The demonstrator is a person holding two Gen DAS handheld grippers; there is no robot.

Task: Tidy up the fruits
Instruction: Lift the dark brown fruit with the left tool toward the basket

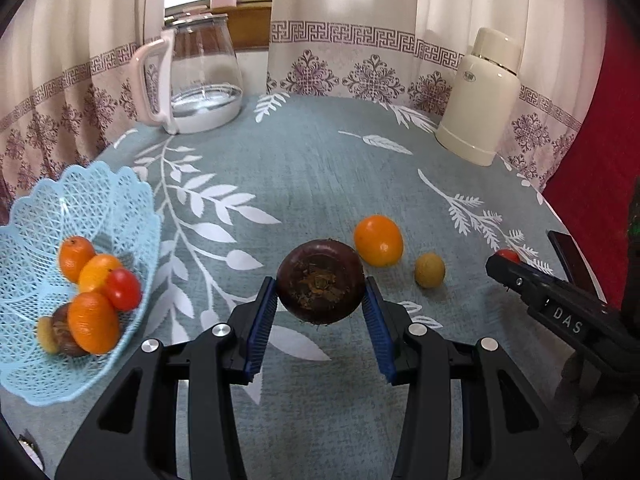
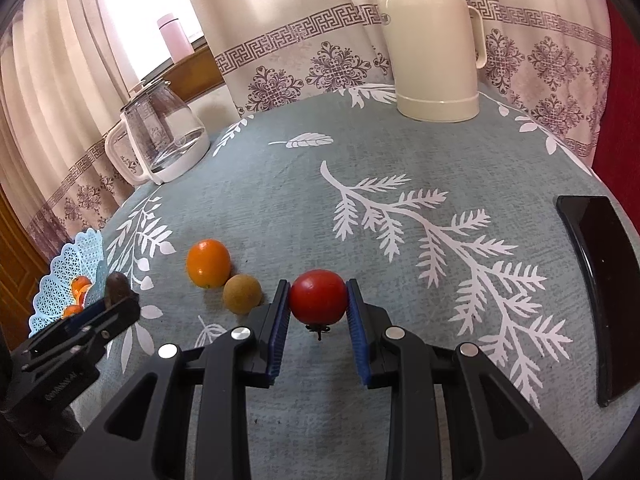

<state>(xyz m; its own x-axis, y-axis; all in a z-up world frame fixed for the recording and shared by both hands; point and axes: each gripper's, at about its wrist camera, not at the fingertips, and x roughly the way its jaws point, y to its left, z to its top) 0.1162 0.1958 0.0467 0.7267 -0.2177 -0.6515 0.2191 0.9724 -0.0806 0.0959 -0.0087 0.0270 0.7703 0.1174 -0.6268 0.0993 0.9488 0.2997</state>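
Note:
My left gripper (image 1: 320, 292) is shut on a dark brown round fruit (image 1: 320, 282), held above the tablecloth. My right gripper (image 2: 319, 300) is shut on a red tomato (image 2: 318, 297), its stem pointing down. An orange (image 1: 378, 246) and a small tan fruit (image 1: 429, 269) lie on the cloth between the two grippers, also seen as the orange (image 2: 209, 263) and tan fruit (image 2: 242, 294) in the right wrist view. The light blue lattice basket (image 1: 100, 200) at the left holds several oranges, a red tomato (image 1: 123, 289) and a brown fruit.
A glass kettle (image 1: 200, 76) stands at the back left and a cream thermos (image 1: 480, 96) at the back right. A black phone (image 2: 600, 280) lies near the table's right edge. Curtains hang behind the round table.

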